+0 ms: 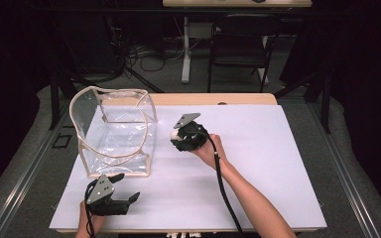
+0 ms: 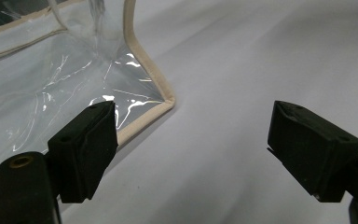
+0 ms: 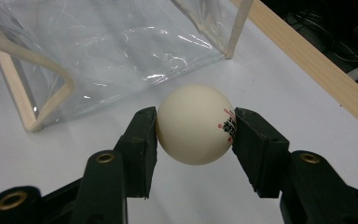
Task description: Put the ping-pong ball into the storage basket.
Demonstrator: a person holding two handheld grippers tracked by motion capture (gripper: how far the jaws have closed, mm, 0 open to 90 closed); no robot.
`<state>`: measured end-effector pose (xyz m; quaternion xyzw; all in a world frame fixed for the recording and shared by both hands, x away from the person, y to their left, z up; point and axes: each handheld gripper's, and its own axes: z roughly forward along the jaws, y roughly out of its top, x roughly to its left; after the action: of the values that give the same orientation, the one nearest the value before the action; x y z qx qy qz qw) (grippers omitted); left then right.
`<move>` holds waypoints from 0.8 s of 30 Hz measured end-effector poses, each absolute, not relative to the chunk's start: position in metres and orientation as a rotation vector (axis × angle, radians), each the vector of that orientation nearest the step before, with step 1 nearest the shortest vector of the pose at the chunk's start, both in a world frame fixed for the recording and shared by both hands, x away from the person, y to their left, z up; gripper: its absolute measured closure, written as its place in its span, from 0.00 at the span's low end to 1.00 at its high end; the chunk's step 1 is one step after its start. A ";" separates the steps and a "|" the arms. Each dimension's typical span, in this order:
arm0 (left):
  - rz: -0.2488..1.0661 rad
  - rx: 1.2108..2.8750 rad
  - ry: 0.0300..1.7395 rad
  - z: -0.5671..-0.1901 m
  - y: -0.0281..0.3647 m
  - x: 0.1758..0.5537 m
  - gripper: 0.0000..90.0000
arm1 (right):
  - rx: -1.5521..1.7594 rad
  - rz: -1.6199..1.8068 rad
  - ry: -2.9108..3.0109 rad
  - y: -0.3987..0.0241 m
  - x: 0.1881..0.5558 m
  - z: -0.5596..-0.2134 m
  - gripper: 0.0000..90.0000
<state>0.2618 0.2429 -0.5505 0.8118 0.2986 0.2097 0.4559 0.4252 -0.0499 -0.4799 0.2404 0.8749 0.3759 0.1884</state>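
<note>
Black rubbery fingers (image 3: 142,149) on the right gripper (image 3: 195,126) are clamped on either side of a cream ping-pong ball (image 3: 196,125), with a bit of red and black print showing next to one pad. The ball sits up off the white sheet, squeezed right between the two pads, and from above it shows as a small pale dot (image 1: 174,134) at the front of the gripper, which points toward the bag. The person's right hand (image 1: 209,151) wraps round the gripper body, and the black cable trails back along the forearm.

Just beyond the ball is a clear plastic bag (image 1: 114,131) with beige trim, standing upright on the left half of the counter with its top open. The ball is close to the bag's right side but not touching it, and it's outside the bag.

Left gripper (image 2: 191,140) is down at the near edge of the counter, fingers spread wide with nothing between them, only white sheet. One finger (image 2: 86,149) sits right by the bag's near bottom corner. The left hand (image 1: 92,220) holds it low near the edge.

White sheet (image 1: 258,168) covers most of the wooden counter.
</note>
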 end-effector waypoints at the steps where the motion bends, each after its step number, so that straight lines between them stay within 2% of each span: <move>1: 0.517 2.002 0.737 -0.551 0.243 0.262 0.18 | 0.674 1.059 2.459 -0.050 0.425 -0.479 0.56; 24: 0.518 1.999 0.737 -0.550 0.243 0.262 0.18 | 0.629 1.053 2.453 -0.048 0.429 -0.461 0.56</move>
<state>0.2617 0.2428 -0.5504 0.8110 0.2989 0.2102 0.4569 0.4286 -0.0483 -0.4607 0.2249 0.8766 0.3764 0.1982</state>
